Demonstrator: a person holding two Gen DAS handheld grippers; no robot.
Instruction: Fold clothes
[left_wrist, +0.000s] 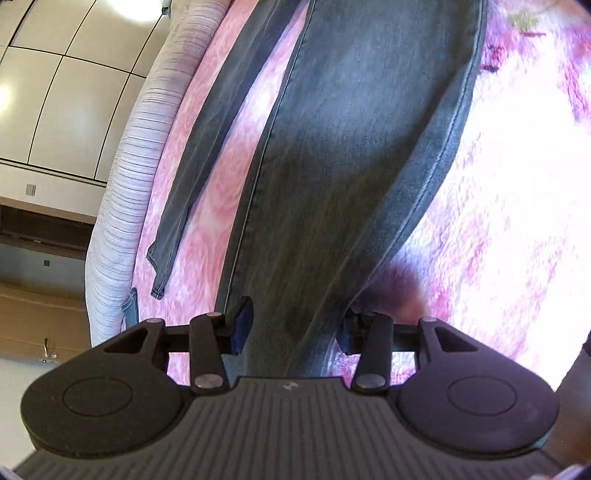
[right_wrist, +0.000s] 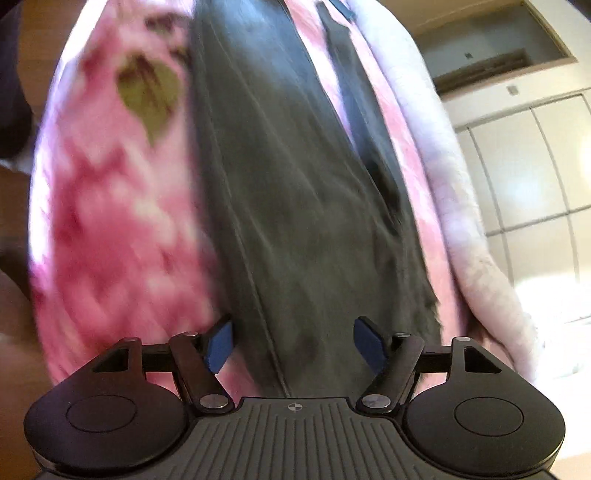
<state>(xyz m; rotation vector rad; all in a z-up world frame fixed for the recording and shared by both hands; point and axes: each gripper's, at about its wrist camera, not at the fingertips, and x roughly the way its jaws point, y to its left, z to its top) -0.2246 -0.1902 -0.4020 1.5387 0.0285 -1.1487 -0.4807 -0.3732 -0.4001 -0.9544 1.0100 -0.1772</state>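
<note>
- Left gripper (left_wrist: 291, 325) sits closest in its own view, blue pads spread wide, with a bunched bit of the grey jeans (left_wrist: 332, 166) running between them. Neither pad looks pressed into the cloth, so I'd call it released.
- Right gripper (right_wrist: 293, 345) looks the same: pads apart, jeans fabric passing between them, no clamping that I can see. That view is pretty blurry, though.
- Jeans stretch away from both grippers, lying along the pink flowery blanket (left_wrist: 498, 221) on the bed.
- One narrow leg (left_wrist: 192, 177) lies off to the side of the main jeans body, with a strip of blanket showing between.
- Past that leg, a white striped cover (left_wrist: 125, 206) edges the blanket.
- Farthest out there are pale wall panels (left_wrist: 74, 110).
</note>
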